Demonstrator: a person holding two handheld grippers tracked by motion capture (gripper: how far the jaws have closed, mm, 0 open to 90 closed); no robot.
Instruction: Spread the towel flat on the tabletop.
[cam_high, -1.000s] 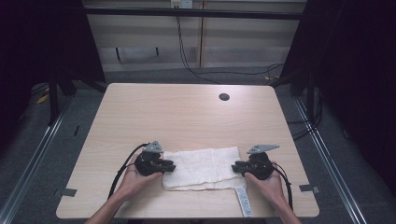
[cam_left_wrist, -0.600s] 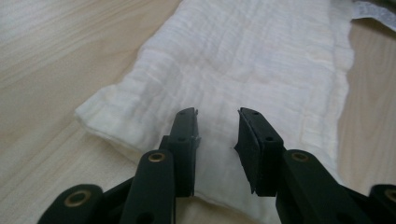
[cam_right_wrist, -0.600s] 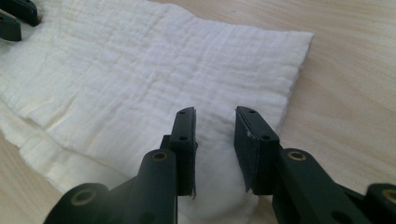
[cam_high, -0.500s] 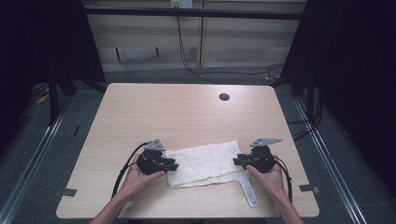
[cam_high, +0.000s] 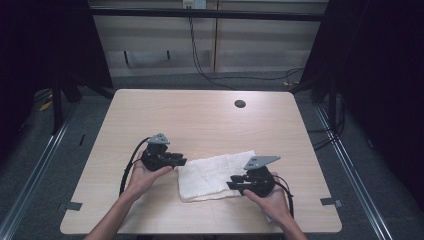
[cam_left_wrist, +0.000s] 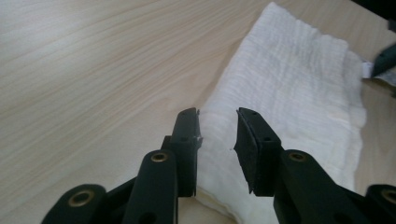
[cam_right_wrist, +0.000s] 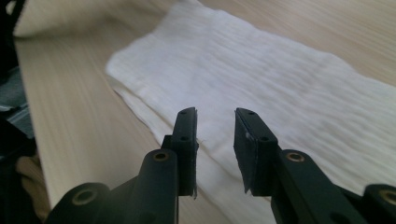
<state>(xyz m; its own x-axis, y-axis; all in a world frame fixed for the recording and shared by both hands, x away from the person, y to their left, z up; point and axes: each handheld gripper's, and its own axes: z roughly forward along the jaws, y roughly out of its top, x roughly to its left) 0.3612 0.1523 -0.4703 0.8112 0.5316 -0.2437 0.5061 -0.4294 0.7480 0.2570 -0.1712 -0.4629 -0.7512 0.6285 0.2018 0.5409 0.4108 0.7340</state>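
Lying lower centre on desk (cam_high: 200, 120), folded cloth (cam_high: 212, 175) runs lower-left to upper-right; upper half bare. Left tool (cam_high: 181, 161) just widened, right tool (cam_high: 231, 185) just narrowed; both parted, gripping nothing.

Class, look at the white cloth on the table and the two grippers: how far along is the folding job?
Done: the white cloth lies flat on the table as a layered strip. In hand: nothing; the left gripper and right gripper stand open at its ends, jaws apart above it. Left, probably: grasping an end for another fold.
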